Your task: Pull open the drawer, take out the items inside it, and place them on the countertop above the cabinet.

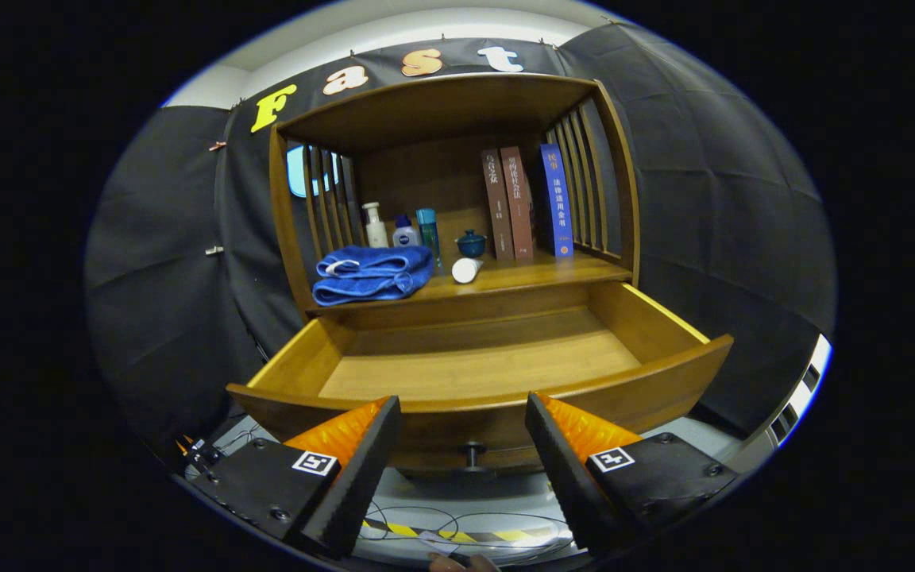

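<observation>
Now the curved-fronted wooden drawer (pixel 473 373) was seen pulled well out of the brown wooden cabinet (pixel 457 119), and its pale floor looked bare as far as could be made out. The two-finger gripper with black pads and orange backs (pixel 464 445) was held just in front of the drawer's front panel, its jaws spread wide with nothing between them; the small dark round knob (pixel 472 454) sat in the gap, touched by neither finger. That stance was judged to suit a hand standing off from the drawer, not one reaching in.

Up on the table above the drawer, a folded blue towel (pixel 372 274) was laid at the left end, close to the front edge. Just beside it, a white tube (pixel 466 270) was lying on its side, its round end facing out. Both were judged to be the drawer's things, since they were set loosely near the front, where a reach from below would drop them. Behind them, a white pump bottle (pixel 376 226), a small blue-and-white bottle (pixel 404 233) and a teal bottle (pixel 427 228) were stood upright against the back. A little blue lidded pot (pixel 471 243) was placed near three upright books (pixel 526 202), which were leaned toward the slatted right side. By this reading, the emptying was taken as finished or nearly so.
</observation>
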`<move>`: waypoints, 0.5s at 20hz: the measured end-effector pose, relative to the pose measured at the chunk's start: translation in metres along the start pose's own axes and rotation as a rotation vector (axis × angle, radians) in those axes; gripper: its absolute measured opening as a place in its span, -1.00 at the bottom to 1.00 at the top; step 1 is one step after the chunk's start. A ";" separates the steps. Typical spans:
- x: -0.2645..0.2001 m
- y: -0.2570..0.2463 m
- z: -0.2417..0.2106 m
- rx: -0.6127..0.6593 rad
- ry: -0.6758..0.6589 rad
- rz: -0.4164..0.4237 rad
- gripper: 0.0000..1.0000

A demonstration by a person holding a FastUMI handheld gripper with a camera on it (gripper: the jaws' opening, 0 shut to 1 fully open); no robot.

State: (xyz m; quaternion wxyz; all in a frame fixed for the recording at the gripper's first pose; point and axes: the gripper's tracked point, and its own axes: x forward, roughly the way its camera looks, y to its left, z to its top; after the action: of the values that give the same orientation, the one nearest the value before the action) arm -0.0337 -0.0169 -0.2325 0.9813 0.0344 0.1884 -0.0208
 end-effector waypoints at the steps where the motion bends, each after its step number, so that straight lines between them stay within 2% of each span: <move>1: 0.003 0.000 -0.007 -0.008 0.012 0.001 0.99; 6: 0.015 0.006 -0.018 -0.032 0.025 0.011 0.99; 10: 0.019 -0.001 -0.021 0.009 0.034 -0.024 0.96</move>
State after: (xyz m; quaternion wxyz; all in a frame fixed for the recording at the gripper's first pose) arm -0.0243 -0.0164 -0.2590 0.9774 0.0370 0.2055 -0.0329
